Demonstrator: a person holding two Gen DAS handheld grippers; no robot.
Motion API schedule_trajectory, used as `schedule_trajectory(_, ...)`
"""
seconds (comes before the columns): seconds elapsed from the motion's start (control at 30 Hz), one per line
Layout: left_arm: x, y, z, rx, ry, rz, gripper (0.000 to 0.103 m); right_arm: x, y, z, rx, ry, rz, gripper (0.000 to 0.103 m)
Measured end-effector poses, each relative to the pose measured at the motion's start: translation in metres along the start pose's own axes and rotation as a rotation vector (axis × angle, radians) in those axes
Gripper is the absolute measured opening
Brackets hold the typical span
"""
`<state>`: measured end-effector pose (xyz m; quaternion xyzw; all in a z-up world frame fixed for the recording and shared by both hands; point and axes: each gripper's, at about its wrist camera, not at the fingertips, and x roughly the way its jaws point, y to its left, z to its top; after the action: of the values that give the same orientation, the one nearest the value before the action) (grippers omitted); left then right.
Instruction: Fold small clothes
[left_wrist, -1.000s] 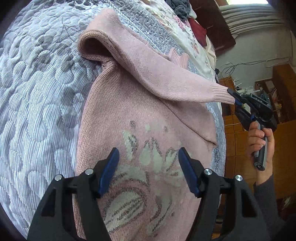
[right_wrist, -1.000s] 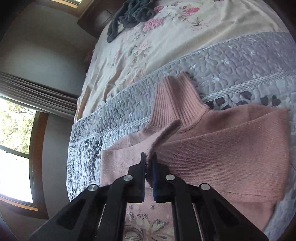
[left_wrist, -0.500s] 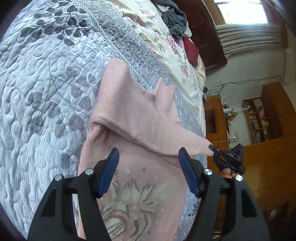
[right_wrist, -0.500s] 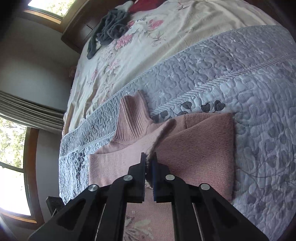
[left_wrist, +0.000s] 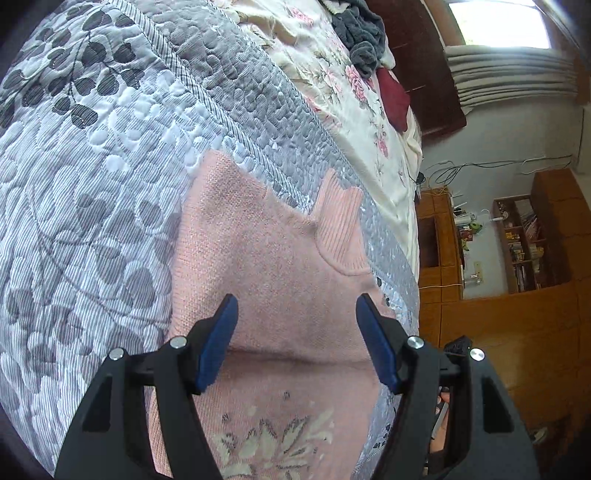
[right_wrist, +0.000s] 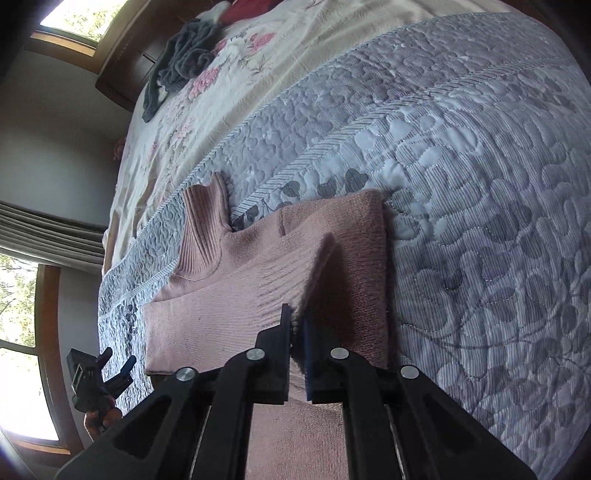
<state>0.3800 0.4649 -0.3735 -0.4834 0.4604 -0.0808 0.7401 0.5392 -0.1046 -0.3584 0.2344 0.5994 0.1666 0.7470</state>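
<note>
- the pink turtleneck sweater (left_wrist: 280, 266) is lying flat on the grey quilted bedspread (left_wrist: 96, 192), its ribbed collar (left_wrist: 340, 229) pointing toward the floral sheet (left_wrist: 354, 99) beyond.
- the left gripper (left_wrist: 297, 334) is hovering over the sweater's chest, just above the pale knitted flower motif (left_wrist: 273, 439); its blue-padded fingers (left_wrist: 218, 343) are standing wide apart, holding nothing.
- across the chest, a sleeve (right_wrist: 229, 314) is being laid crosswise, forming a soft fold line below the collar.
- the right gripper (right_wrist: 297, 334) is pinching the sleeve's cuff end, fingers pressed together on the knit, with cloth tenting up from the grip.
- right of the sweater, the bedspread is lying bare; a dark grey garment (right_wrist: 184, 59) is sitting well apart, up on the floral sheet.
- judging by the drape, the knit is looking light, soft and stretchy, not slippery; it should be sagging and bunching wherever it is lifted from a single point.
- the firmer places to grip are probably the ribbed cuff, the hem corners or the shoulder seams; pinching mid-panel would likely be stretching and puckering the fabric instead of moving the whole layer.
</note>
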Motion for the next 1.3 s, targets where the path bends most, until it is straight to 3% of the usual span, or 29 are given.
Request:
schedule_trajectory(0.27,0.028,0.004,0.019,-0.011,0.067,0.073,0.065,0.02,-0.028,-0.008,0.014,0.027,-0.045,0.007)
schedule_trajectory(0.33,0.028,-0.008,0.023,0.018,0.072,0.03,0.066,0.002,-0.023,-0.006,0.012,-0.031,-0.029,0.014)
schedule_trajectory(0.4,0.03,-0.023,0.026,0.057,0.087,-0.034,0.069,-0.013,-0.013,-0.003,-0.017,-0.07,0.013,0.015)
schedule_trajectory(0.5,0.046,-0.032,0.027,0.077,0.144,-0.088,0.073,-0.004,0.002,-0.002,-0.068,-0.021,0.067,0.016)
schedule_trajectory(0.6,0.073,-0.017,0.021,0.047,0.233,-0.048,0.073,0.025,-0.005,-0.008,-0.044,0.081,0.087,0.016)
schedule_trajectory(0.67,0.091,-0.001,0.013,0.043,0.292,0.055,0.071,0.041,-0.017,-0.013,-0.042,0.12,0.062,0.005)
schedule_trajectory(0.7,0.096,0.003,0.01,0.056,0.311,0.083,0.064,0.043,-0.02,-0.014,-0.047,0.121,0.059,0.001)
schedule_trajectory(0.73,0.096,0.003,0.01,0.073,0.313,0.083,0.064,0.041,-0.023,-0.013,-0.04,0.121,0.073,0.0)
schedule_trajectory(0.83,0.09,-0.008,0.017,0.091,0.3,-0.005,0.066,0.028,-0.016,-0.003,-0.051,0.082,0.14,0.016)
schedule_trajectory(0.9,0.09,-0.015,0.027,0.126,0.274,-0.024,0.067,0.028,-0.012,0.01,-0.061,0.06,0.157,0.016)
schedule_trajectory(0.97,0.095,-0.015,0.04,0.124,0.25,-0.013,0.067,0.034,-0.019,0.025,-0.025,0.048,0.175,0.015)
schedule_trajectory(1.07,0.108,0.0,0.057,0.07,0.249,0.072,0.062,0.048,-0.028,0.039,0.002,0.056,0.099,0.005)
schedule_trajectory(1.1,0.109,-0.002,0.06,0.071,0.26,0.065,0.059,0.047,-0.023,0.039,-0.015,0.052,0.113,0.01)
schedule_trajectory(1.17,0.108,-0.022,0.058,0.144,0.281,-0.024,0.059,0.048,-0.001,0.035,-0.075,0.082,0.193,0.016)
schedule_trajectory(1.27,0.116,-0.045,0.037,0.236,0.403,-0.175,0.061,0.066,0.04,0.012,-0.215,0.218,0.279,0.024)
schedule_trajectory(1.3,0.121,-0.05,0.023,0.281,0.453,-0.185,0.062,0.075,0.049,0.001,-0.267,0.275,0.282,0.024)
